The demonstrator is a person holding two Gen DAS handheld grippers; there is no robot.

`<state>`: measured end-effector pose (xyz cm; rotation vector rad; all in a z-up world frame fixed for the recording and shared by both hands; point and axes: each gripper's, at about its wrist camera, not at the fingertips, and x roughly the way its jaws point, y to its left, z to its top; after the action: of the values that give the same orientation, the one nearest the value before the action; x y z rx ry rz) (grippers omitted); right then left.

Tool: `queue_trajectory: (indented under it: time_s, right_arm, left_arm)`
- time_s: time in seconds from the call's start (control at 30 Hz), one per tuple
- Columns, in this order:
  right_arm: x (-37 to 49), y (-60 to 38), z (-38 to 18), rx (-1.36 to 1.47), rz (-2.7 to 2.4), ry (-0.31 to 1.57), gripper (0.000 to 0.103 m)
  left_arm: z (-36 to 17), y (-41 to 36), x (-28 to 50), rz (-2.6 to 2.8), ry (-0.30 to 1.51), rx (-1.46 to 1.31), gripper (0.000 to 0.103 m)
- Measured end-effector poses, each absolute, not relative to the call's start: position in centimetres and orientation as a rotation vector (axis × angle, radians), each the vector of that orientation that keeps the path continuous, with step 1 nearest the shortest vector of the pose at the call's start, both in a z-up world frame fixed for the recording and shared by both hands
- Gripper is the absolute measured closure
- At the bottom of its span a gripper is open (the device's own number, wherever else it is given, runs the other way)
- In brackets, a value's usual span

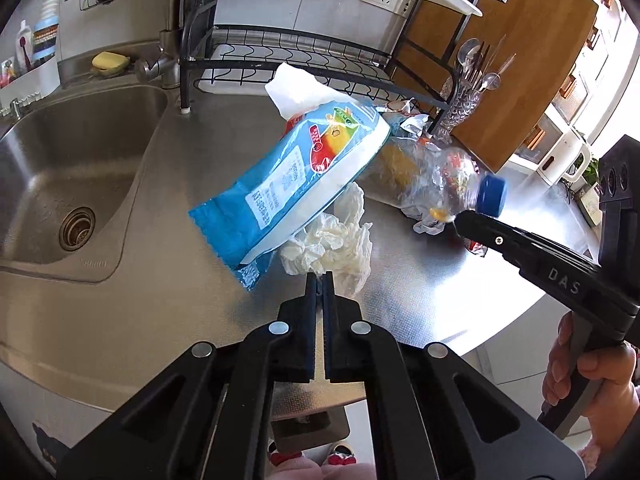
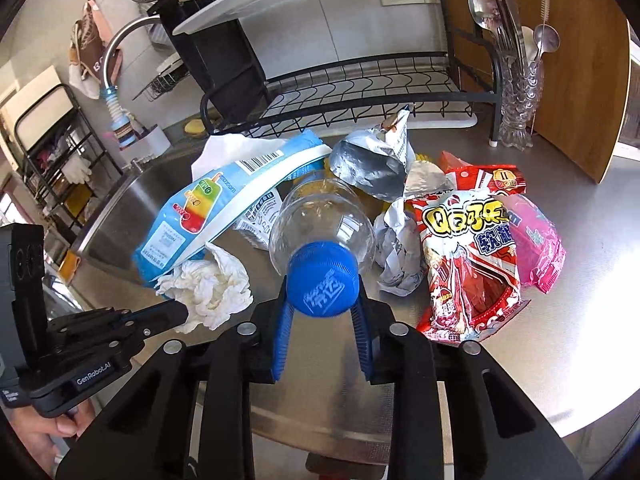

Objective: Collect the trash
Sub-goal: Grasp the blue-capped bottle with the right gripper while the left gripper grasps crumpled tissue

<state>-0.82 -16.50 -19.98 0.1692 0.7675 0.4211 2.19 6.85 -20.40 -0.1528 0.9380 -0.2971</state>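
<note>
A crumpled white tissue (image 1: 336,244) lies on the steel counter, and my left gripper (image 1: 320,278) is shut on its near edge. The right wrist view shows that gripper (image 2: 182,312) pinching the tissue (image 2: 212,284) from the left. A blue popsicle wrapper (image 1: 288,176) leans on top of the tissue. My right gripper (image 2: 322,280) is shut on the blue cap (image 2: 320,300) of a clear plastic bottle (image 2: 320,212), which points away toward the trash pile. In the left wrist view the right gripper (image 1: 460,218) shows at the bottle's cap (image 1: 491,196).
More trash lies to the right: a red snack bag (image 2: 464,264), a pink wrapper (image 2: 536,240), a silver foil bag (image 2: 368,164) and crumpled paper (image 2: 400,252). The sink (image 1: 80,152) is at the left. A dish rack (image 1: 304,56), cutlery holder (image 2: 516,92) and cutting board (image 2: 580,80) stand behind.
</note>
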Motion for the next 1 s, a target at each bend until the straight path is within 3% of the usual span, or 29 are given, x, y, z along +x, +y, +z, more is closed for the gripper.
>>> queue_trajectory:
  time_s: [0.03,0.53,0.6,0.63,0.67,1.0]
  right_arm:
    - [-1.1,-16.5,-19.8,0.164,0.420,0.764,0.102]
    - [-3.0,-17.6,-20.2,0.163,0.369,0.807,0.096]
    - [-2.6,-17.5,-20.3,0.165,0.366,0.813,0.080]
    - [-2.5,-17.4,-20.3,0.170,0.368,0.812,0.054]
    - [-2.5,-17.3,-20.2,0.182,0.371,0.800,0.044]
    - [-0.7,-12.5,-22.3,0.179,0.488,0.896,0.044]
  left_arm:
    - [-20.1,6.9,1.9,-0.296,0.931,-0.154,0.102]
    - [-19.0,6.5,-1.0,-0.302,0.922,-0.151,0.102]
    - [-19.2,6.7,-0.8,-0.297,0.923,-0.155,0.102]
    - [-19.3,6.8,-0.7,-0.293,0.925,-0.157,0.102]
    - [-19.4,7.0,-0.6,-0.287,0.926,-0.158,0.102]
    - [-20.2,9.4,0.1,-0.243,0.942,-0.179,0.102]
